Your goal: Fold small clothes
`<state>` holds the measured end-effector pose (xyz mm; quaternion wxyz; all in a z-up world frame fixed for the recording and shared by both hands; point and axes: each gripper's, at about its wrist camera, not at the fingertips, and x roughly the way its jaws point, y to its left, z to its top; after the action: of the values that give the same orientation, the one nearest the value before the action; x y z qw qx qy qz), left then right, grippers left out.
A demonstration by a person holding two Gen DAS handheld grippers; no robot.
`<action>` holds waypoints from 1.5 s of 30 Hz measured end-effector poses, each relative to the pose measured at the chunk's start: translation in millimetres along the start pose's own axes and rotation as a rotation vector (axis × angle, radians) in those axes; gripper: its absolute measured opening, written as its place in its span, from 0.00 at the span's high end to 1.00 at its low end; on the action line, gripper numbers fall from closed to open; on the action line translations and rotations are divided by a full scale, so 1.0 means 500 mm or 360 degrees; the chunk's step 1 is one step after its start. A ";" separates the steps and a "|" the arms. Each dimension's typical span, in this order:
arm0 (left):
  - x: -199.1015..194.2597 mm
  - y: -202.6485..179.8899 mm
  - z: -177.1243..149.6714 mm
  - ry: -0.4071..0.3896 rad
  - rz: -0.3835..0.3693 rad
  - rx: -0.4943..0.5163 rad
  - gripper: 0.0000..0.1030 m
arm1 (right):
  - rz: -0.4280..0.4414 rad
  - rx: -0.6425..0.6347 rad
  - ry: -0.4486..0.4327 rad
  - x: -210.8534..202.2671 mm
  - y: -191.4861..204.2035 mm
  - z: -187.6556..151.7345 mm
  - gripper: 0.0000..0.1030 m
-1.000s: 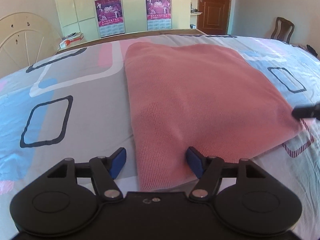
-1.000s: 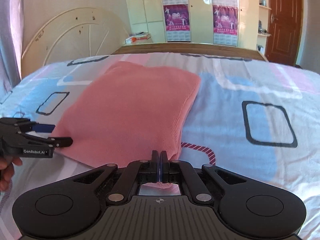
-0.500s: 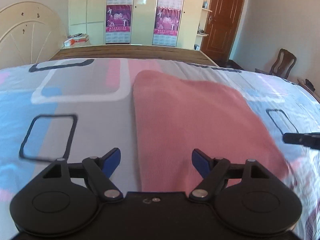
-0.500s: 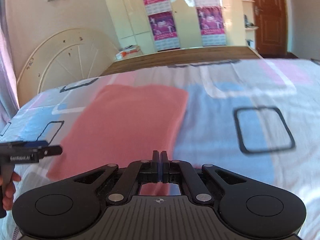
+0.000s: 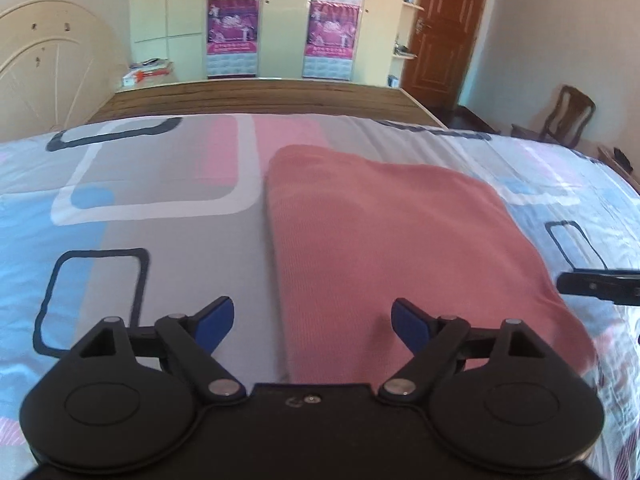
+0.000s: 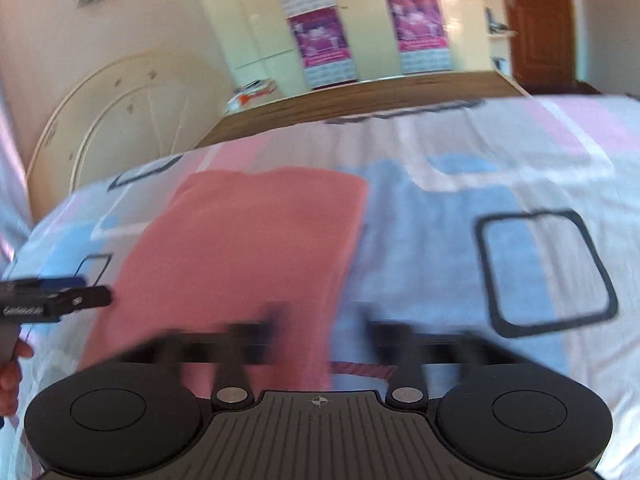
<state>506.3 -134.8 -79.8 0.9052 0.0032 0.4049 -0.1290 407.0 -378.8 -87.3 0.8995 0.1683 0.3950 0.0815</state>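
Note:
A folded pink knit garment point(image 5: 384, 240) lies flat on the patterned bedsheet point(image 5: 160, 208); it also shows in the right wrist view point(image 6: 248, 248). My left gripper point(image 5: 313, 322) is open and empty, raised over the garment's near left edge. My right gripper point(image 6: 320, 332) is open with motion-blurred fingers, empty, over the garment's near right corner. The right gripper's tip point(image 5: 592, 286) shows at the right edge of the left wrist view. The left gripper point(image 6: 56, 300) shows at the left edge of the right wrist view.
A wooden footboard point(image 5: 260, 100) runs along the bed's far edge. A cream headboard point(image 6: 120, 120) leans against the left wall. A wardrobe with pink posters point(image 5: 280, 20), a brown door point(image 5: 444, 32) and a wooden chair point(image 5: 568, 116) stand beyond.
My right gripper has opened and let go of the garment's corner. Both grippers have lifted and pulled back from the garment, which now lies flat.

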 end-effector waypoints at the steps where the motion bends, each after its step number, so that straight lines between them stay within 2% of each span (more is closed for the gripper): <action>1: -0.001 0.009 0.001 -0.0009 -0.0013 -0.0034 0.17 | 0.0031 0.0032 0.0006 0.001 -0.014 -0.001 0.36; 3: 0.001 0.038 0.000 -0.0009 -0.0086 -0.0171 0.19 | 0.0103 0.0124 0.0041 0.003 -0.039 0.004 0.36; 6: 0.008 0.080 0.004 -0.0008 -0.0259 -0.0407 0.19 | 0.0249 0.0231 0.0066 0.010 -0.070 0.013 0.36; 8: 0.035 0.094 0.007 0.0088 -0.0339 -0.0465 0.19 | 0.0325 0.0293 0.0131 0.030 -0.083 0.017 0.36; 13: 0.089 0.106 0.009 0.0242 -0.0444 -0.0484 0.20 | 0.0481 0.0488 0.0219 0.074 -0.121 0.026 0.36; 20: 0.118 0.090 0.012 0.0256 -0.0483 -0.0477 0.20 | 0.0648 0.0614 0.0382 0.136 -0.138 0.075 0.36; 25: 0.125 0.079 0.020 0.0270 -0.0469 -0.0454 0.20 | 0.0759 0.0714 0.0421 0.175 -0.139 0.092 0.36; 27: 0.123 0.074 0.024 0.0279 -0.0453 -0.0442 0.20 | 0.0708 0.0649 0.0399 0.173 -0.129 0.096 0.50; 28: 0.125 0.068 0.027 0.0281 -0.0445 -0.0434 0.20 | 0.0649 0.0589 0.0391 0.168 -0.121 0.097 0.62; 29: 0.124 0.064 0.028 0.0280 -0.0433 -0.0416 0.20 | 0.0604 0.0550 0.0381 0.163 -0.116 0.097 0.67; 33: 0.119 0.025 0.039 0.0283 -0.0349 -0.0279 0.20 | 0.0522 0.0487 0.0340 0.154 -0.102 0.094 0.72; 37: 0.123 0.001 0.046 0.0279 -0.0283 -0.0195 0.21 | 0.0400 0.0303 0.0326 0.146 -0.058 0.100 0.71; 39: 0.125 -0.005 0.048 0.0274 -0.0279 -0.0196 0.28 | 0.0383 0.0307 0.0324 0.145 -0.051 0.095 0.69; 41: 0.118 -0.017 0.054 0.0244 -0.0264 -0.0134 0.45 | 0.0370 0.0316 0.0331 0.149 -0.043 0.086 0.69; 42: 0.113 -0.025 0.058 0.0231 -0.0256 -0.0100 0.49 | 0.0351 0.0296 0.0330 0.147 -0.037 0.083 0.72; 43: 0.107 -0.031 0.060 0.0217 -0.0248 -0.0069 0.55 | 0.0312 0.0237 0.0317 0.142 -0.025 0.083 0.80; 45: 0.093 -0.035 0.062 0.0184 -0.0248 -0.0029 0.62 | 0.0234 0.0125 0.0280 0.135 0.012 0.082 0.83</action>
<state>554.5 -165.9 -91.3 0.8676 -0.0291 0.4567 -0.1947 482.6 -364.2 -105.3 0.8457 0.2243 0.4617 0.1461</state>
